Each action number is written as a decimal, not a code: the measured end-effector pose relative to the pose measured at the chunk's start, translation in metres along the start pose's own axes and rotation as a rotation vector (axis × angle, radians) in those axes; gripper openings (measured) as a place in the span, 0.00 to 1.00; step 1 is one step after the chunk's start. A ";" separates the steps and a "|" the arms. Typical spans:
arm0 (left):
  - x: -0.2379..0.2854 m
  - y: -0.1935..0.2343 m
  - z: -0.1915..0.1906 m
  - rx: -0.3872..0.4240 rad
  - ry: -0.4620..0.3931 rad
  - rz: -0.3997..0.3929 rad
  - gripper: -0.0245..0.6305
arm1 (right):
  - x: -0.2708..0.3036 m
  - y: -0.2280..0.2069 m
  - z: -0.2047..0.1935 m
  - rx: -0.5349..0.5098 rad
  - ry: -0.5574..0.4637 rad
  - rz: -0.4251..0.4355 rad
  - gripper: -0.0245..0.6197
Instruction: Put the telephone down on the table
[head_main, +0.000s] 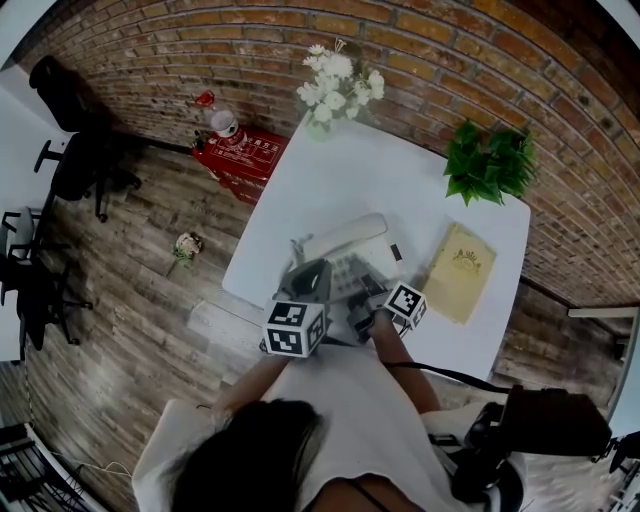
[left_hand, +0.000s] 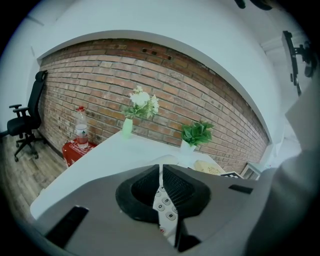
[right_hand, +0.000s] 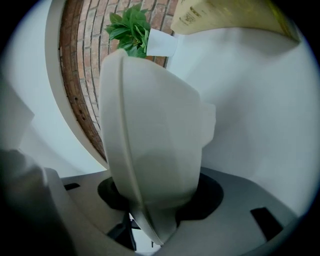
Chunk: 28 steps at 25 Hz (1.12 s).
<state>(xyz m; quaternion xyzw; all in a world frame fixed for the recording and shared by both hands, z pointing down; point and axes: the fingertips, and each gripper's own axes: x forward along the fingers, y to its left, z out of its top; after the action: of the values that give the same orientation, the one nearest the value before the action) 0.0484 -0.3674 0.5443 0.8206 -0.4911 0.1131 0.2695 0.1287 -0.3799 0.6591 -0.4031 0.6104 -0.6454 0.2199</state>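
The white telephone (head_main: 345, 250) lies near the front edge of the white table (head_main: 330, 170), and both grippers are at it. My right gripper (head_main: 368, 300) is at its near right side. In the right gripper view the jaws (right_hand: 150, 200) are closed on the phone's white body (right_hand: 150, 145), which fills the middle of the frame. My left gripper (head_main: 310, 282) is over the phone's near left part. Its jaws (left_hand: 161, 185) stand together with only a thin slit between the pads, through which the phone's keypad (left_hand: 165, 207) shows.
A vase of white flowers (head_main: 335, 85) stands at the table's far edge and a green potted plant (head_main: 490, 160) at the far right corner. A yellowish book (head_main: 460, 270) lies right of the phone. On the floor to the left are a red box (head_main: 240, 155) and black office chairs (head_main: 75, 150).
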 end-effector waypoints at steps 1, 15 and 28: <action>-0.001 0.000 0.000 -0.002 -0.002 0.002 0.10 | 0.000 0.001 0.000 0.000 -0.001 -0.001 0.39; -0.003 -0.003 0.002 0.008 -0.011 -0.008 0.10 | 0.000 -0.002 0.005 0.062 -0.062 -0.096 0.52; 0.011 -0.009 -0.008 0.000 0.037 -0.027 0.10 | -0.002 -0.005 0.004 0.056 -0.046 -0.293 0.56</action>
<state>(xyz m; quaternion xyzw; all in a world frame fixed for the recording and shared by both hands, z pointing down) 0.0620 -0.3678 0.5534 0.8249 -0.4748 0.1247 0.2803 0.1340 -0.3794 0.6631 -0.4963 0.5217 -0.6779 0.1481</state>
